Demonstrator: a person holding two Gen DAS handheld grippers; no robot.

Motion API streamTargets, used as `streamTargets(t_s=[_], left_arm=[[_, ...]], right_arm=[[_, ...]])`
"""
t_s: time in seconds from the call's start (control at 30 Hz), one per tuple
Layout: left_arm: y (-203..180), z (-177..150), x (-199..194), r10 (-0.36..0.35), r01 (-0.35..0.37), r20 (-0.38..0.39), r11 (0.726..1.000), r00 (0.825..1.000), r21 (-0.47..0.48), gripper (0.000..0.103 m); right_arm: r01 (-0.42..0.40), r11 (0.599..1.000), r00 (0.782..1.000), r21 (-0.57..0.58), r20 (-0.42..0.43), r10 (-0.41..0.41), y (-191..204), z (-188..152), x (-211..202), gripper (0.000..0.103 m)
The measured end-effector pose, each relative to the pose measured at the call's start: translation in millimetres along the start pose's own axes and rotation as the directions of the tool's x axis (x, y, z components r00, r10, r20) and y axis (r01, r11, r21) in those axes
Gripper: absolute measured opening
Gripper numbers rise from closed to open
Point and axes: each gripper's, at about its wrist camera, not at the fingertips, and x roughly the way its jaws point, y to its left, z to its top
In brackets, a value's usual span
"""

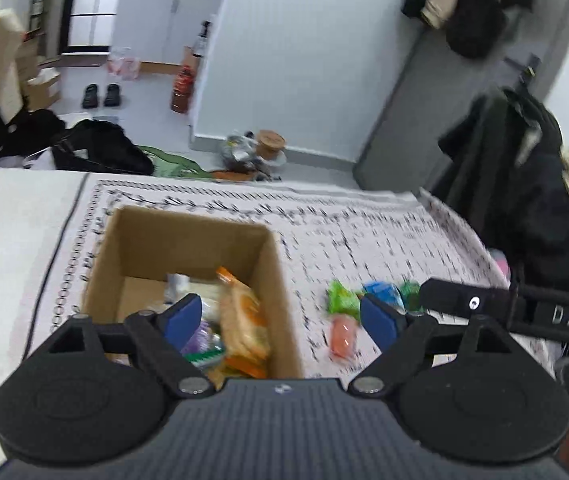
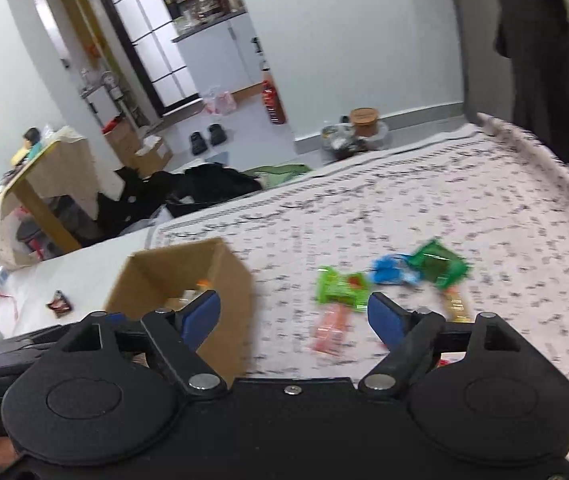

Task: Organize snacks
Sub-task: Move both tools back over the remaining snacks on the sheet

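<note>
An open cardboard box stands on a patterned cloth and holds several snack packs, among them an orange biscuit pack. My left gripper hangs open over the box's right wall, nothing between its blue pads. To the right of the box lie loose snacks: a light green pack, a blue pack, a dark green pack, a pink pack and a yellow-brown bar. My right gripper is open just above the pink pack, holding nothing.
The patterned cloth covers a wide surface whose far and right edges drop to the floor. A dark small wrapper lies left of the box on plain white. Dark coats hang at the right. Bags and clutter sit on the floor beyond.
</note>
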Motion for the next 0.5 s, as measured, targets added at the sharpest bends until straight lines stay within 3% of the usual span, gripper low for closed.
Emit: streamTargets(t_s=[0.23,0.5], left_arm=[[-33,-6,13,-0.063,0.065,-0.029,0.995,0.998,0.075,0.086],[-62,-9,39,-0.1,0.11,-0.08,0.985,0.992,0.134,0.086]], right_arm=[[0.099,0.994,0.995,0.039,-0.023,-0.098,-42,2,4,0.08],[0.139,0.988,0.99,0.067,-0.048,-0.136,-65,-2,16,0.08]])
